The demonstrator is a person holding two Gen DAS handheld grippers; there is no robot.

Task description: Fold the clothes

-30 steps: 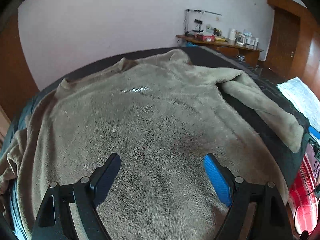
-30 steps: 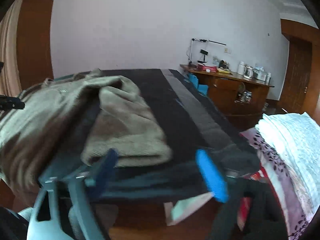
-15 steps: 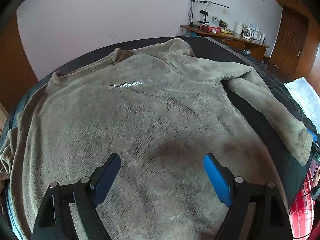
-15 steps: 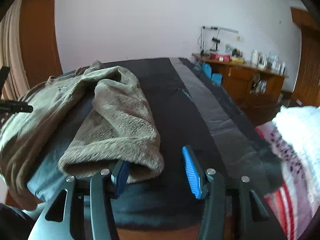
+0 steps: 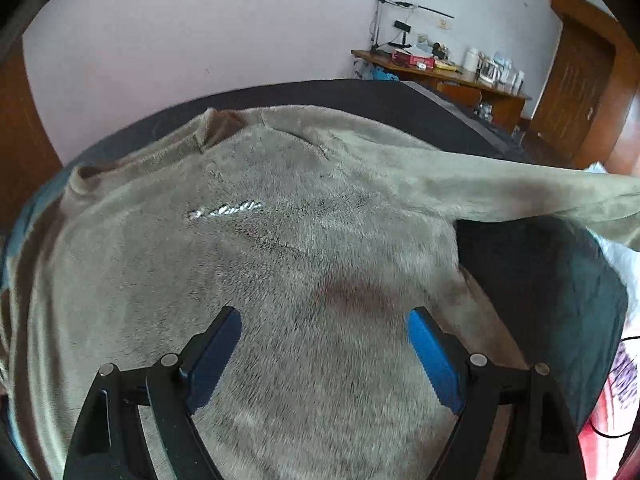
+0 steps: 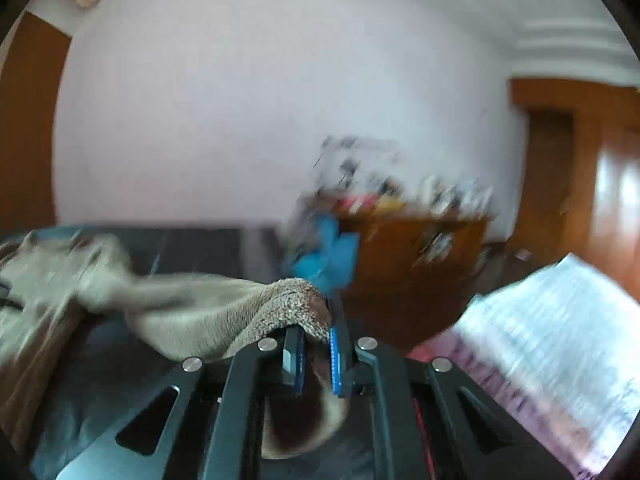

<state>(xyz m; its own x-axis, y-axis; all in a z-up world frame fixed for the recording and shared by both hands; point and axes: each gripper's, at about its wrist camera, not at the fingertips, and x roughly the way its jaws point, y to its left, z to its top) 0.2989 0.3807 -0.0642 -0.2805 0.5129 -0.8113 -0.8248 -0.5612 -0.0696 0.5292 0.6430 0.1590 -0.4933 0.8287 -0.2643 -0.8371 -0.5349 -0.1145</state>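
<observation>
The fleece top lies spread flat on the bed, collar toward 12 o'clock. The right tool is pinching the sleeve cuff, lifted off the mattress; the left tool hovers over the hem, spread wide, gripping nothing. The plush pile looks slippery — the cuff could slide out mid-swing. The bed edge at 3 o'clock is close, but there's plenty of room across the torso.

right gripper now clamped on sweater sleeve cuff, sleeve lifted off bed
</observation>
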